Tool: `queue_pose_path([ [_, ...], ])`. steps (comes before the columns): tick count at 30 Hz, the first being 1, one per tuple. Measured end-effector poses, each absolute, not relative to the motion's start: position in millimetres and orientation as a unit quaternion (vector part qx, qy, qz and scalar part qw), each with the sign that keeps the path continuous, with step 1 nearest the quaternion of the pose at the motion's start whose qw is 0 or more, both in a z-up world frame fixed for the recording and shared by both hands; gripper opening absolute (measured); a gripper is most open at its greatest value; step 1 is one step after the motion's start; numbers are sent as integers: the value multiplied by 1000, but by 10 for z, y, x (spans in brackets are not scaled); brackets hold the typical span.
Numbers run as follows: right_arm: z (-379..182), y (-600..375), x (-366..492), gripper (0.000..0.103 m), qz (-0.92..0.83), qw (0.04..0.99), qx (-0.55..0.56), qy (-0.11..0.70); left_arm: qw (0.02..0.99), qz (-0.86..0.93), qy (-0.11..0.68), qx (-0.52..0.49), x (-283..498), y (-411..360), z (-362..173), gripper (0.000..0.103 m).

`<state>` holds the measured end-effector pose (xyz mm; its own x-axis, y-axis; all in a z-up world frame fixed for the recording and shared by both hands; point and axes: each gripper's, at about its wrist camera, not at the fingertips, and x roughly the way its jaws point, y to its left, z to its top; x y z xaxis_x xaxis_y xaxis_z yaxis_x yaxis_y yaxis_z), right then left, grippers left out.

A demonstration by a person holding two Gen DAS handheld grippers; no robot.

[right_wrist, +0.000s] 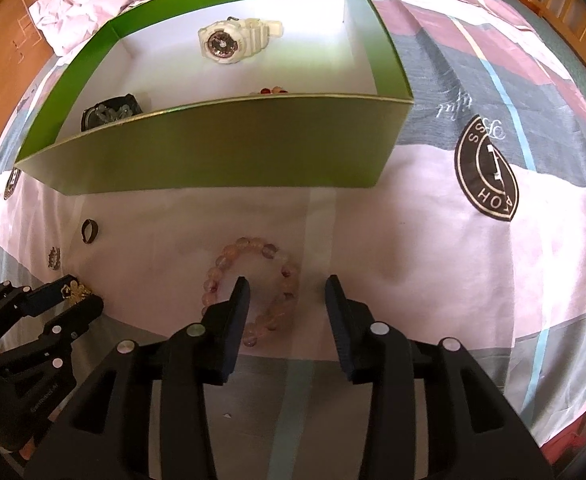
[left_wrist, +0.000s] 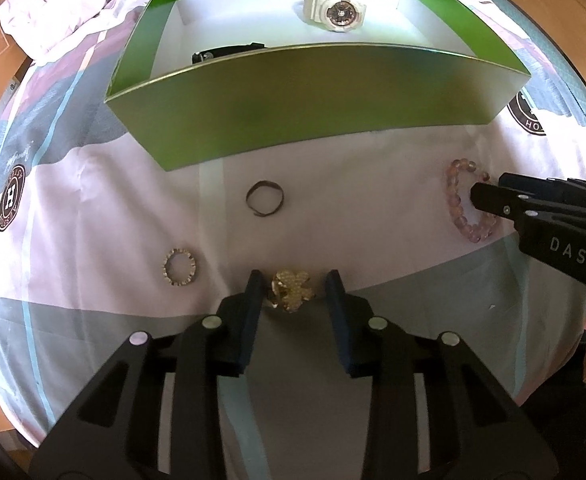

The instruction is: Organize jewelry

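Note:
My left gripper (left_wrist: 294,280) points down at the bedsheet with a gold flower-shaped piece (left_wrist: 291,290) between its pads, shut on it. In the right wrist view the left gripper (right_wrist: 84,293) shows at the lower left with the gold flower piece (right_wrist: 77,291). A pink bead bracelet (right_wrist: 249,244) lies on the sheet. My right gripper (right_wrist: 287,282) stands open over it, the left finger inside the loop and the right finger outside, the pads clear of the beads. From the left wrist view the right gripper (left_wrist: 489,190) sits on the bracelet (left_wrist: 459,208).
A green box (left_wrist: 317,92) stands behind, holding a white watch (left_wrist: 335,10), a black item (left_wrist: 225,53) and some beads (right_wrist: 273,90). On the sheet lie a thin dark ring (left_wrist: 265,200) and a sparkly ring (left_wrist: 179,267). Crumpled pink bedding (left_wrist: 73,0) is at the back left.

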<state>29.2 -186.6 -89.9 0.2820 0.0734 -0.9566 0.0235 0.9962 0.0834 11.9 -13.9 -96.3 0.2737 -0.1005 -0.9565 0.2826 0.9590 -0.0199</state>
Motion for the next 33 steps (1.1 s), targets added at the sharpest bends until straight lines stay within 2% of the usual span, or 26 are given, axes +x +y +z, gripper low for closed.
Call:
queue_pose_path([
  [2, -906, -1850, 296, 40, 15, 800, 37, 598, 795, -119, 589, 78, 113, -142, -962, 39],
  [7, -922, -1792, 293, 40, 12, 806, 18, 592, 799, -116, 585, 80, 86, -156, -966, 38],
  [9, -927, -1747, 241, 40, 11, 807, 11, 590, 802, -115, 581, 80, 67, -163, -957, 33],
  [11, -921, -1730, 222, 39, 10, 810, 4, 587, 805, -112, 577, 81, 45, -171, -943, 24],
  [12, -920, -1727, 218, 39, 11, 811, 3, 585, 805, -111, 576, 82, 34, -175, -937, 24],
  [13, -914, -1721, 213, 31, 14, 813, 9, 582, 806, -111, 576, 81, 26, -175, -932, 24],
  [14, -913, -1693, 152, 18, 15, 814, 11, 580, 806, -111, 575, 80, 29, -172, -929, 24],
  [17, -890, -1627, 143, 7, 22, 818, 2, 575, 809, -112, 572, 76, 16, -162, -889, 24],
  [26, -604, -1471, 100, 7, 43, 844, -6, 534, 817, -109, 562, 71, -16, -120, -787, 24],
  [33, -773, -1589, 171, 8, 31, 823, 4, 567, 811, -109, 569, 77, 5, -136, -838, 24],
])
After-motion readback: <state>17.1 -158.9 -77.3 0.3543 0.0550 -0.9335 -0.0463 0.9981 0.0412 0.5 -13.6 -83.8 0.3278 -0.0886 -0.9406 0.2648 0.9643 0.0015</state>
